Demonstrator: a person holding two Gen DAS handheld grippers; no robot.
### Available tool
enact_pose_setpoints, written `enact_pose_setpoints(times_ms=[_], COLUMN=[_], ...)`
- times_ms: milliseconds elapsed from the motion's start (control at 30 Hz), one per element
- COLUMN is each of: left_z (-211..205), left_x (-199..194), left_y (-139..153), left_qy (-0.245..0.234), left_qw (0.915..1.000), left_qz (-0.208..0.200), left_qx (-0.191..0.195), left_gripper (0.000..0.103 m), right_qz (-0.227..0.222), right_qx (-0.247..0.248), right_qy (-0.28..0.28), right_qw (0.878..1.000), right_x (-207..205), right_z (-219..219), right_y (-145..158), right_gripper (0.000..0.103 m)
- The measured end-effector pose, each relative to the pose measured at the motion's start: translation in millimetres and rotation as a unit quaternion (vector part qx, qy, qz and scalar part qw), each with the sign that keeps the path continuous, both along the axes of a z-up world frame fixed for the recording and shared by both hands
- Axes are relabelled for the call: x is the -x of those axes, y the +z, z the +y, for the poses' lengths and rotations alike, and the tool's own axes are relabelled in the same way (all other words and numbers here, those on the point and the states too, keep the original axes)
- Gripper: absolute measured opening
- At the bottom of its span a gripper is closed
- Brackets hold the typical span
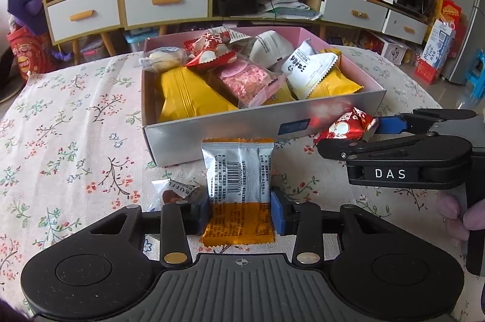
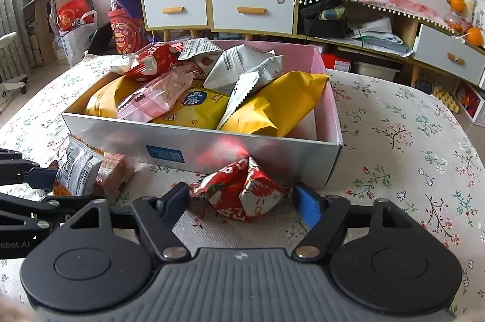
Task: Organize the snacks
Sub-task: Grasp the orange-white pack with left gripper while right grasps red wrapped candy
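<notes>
The left tool (image 1: 239, 214) is sitting low over the surface (image 1: 75, 122), which is wearing a floral cloth; its fingers are clamped on a silver and orange snack packet (image 1: 238, 170), the pads pressing both side edges of the orange end; the packet is standing up from the grip with its barcode side facing the camera, just in front of the box (image 1: 212, 137). A small clear-wrapped truffle packet (image 1: 174, 191) is lying on the cloth just left of that tool, partly hidden behind the left finger.

The right tool (image 2: 239, 199) is sitting in front of the box's near wall; its fingers are standing apart on either side of a red snack packet (image 2: 242, 193); the packet is resting on the cloth, touching or almost touching the silver wall; whether the pads are pressing it, the view is not settling, though gaps are showing at both sides. In the left wrist view the same tool (image 1: 374, 129) is showing side-on, with the red packet at its tip.

The box, silver outside and pink inside, is sitting open in the middle of the surface and is holding a heap of yellow, pink, white and red packets. A brown wrapped bar (image 2: 113, 173) is lying beside the silver packet in the right wrist view.
</notes>
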State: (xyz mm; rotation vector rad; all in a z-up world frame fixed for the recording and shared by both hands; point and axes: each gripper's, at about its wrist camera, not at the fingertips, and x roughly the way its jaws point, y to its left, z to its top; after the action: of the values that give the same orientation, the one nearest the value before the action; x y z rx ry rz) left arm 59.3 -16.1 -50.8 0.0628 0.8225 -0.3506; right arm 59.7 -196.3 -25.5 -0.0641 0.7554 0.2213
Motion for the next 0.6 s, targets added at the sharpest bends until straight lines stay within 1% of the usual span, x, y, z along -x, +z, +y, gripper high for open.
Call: enact_pose_setpoints(times_ms=[67, 100, 133, 167, 233, 300, 600], left_z=[2, 3, 4, 4, 7, 10, 14], left_x=[-1, 0, 0, -1, -2, -2, -1], left_y=[2, 4, 5, 6, 6, 6, 13], left_qy=[0.002, 0.003, 0.002, 0.004, 0.007, 0.01, 0.013], left_qw=[1.0, 1.0, 0.9999, 0.9999, 0.9997, 0.9995, 0.9992], left_qz=[0.004, 0.005, 0.006, 0.011, 0.02, 0.025, 0.024], left_qx=[0.006, 0.008, 0.01, 0.008, 0.015, 0.018, 0.027], left_gripper=[0.035, 0.031, 0.016, 0.011, 0.011, 0.01, 0.009], right_qz=[0.001, 0.001, 0.001, 0.001, 0.001, 0.003, 0.003], right_qx=[0.001, 0.0, 0.001, 0.002, 0.004, 0.005, -0.001], right_qy=[0.004, 0.006, 0.008, 0.009, 0.013, 0.014, 0.017], right_qw=[1.0, 1.0, 1.0, 1.0, 1.0, 1.0, 1.0], right_x=[-1, -1, -1, 0, 0, 0, 7], right_z=[1, 1, 1, 2, 2, 2, -1], right_y=[1, 1, 2, 2, 3, 3, 13], right_gripper=[0.059, 0.055, 0.054, 0.052, 0.047, 0.046, 0.044])
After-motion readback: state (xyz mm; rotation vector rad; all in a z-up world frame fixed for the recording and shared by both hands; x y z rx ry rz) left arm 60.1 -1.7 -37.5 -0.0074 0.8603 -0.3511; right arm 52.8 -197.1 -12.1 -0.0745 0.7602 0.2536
